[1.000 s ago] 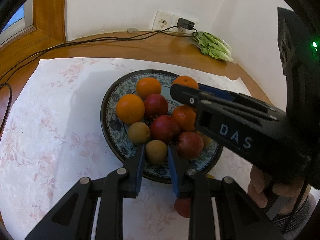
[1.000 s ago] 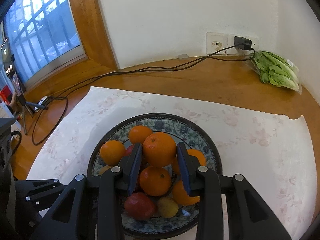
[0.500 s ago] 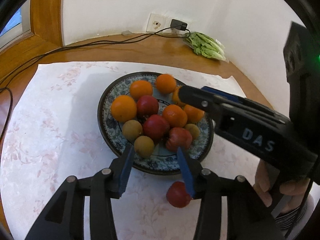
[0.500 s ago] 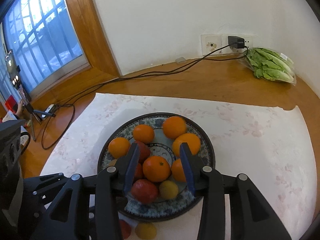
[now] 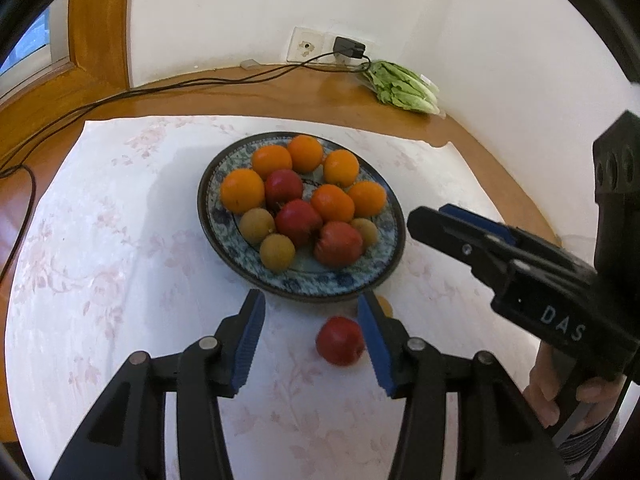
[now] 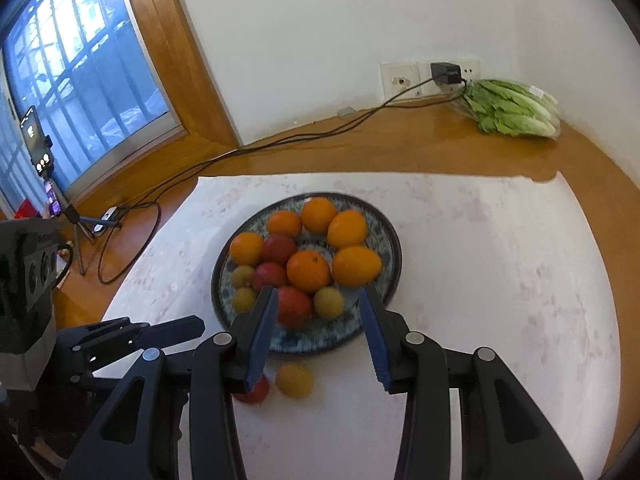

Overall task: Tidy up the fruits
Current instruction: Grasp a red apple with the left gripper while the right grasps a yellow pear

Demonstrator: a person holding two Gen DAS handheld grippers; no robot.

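Observation:
A patterned plate [image 5: 224, 168] [image 6: 390, 232] on the floral cloth holds several oranges, red fruits and small yellow-brown fruits. A red fruit [image 5: 340, 341] [image 6: 254, 392] and a small yellow fruit [image 6: 295, 380] [image 5: 385, 305] lie on the cloth in front of the plate. My left gripper [image 5: 311, 340] is open and empty, above the cloth, with the loose red fruit between its fingers. My right gripper [image 6: 318, 334] is open and empty over the plate's near rim; it also shows in the left wrist view [image 5: 460, 220].
A bag of lettuce [image 5: 404, 87] [image 6: 512, 108] lies at the back right by wall sockets [image 6: 416, 78]. Black cables [image 6: 280, 142] run across the wooden surface. A phone on a small tripod [image 6: 40, 152] stands by the window at left.
Both grippers pulled back from the plate and opened wider. The right gripper let go of an orange, which now sits on the plate. The loose red and yellow fruits came into view.

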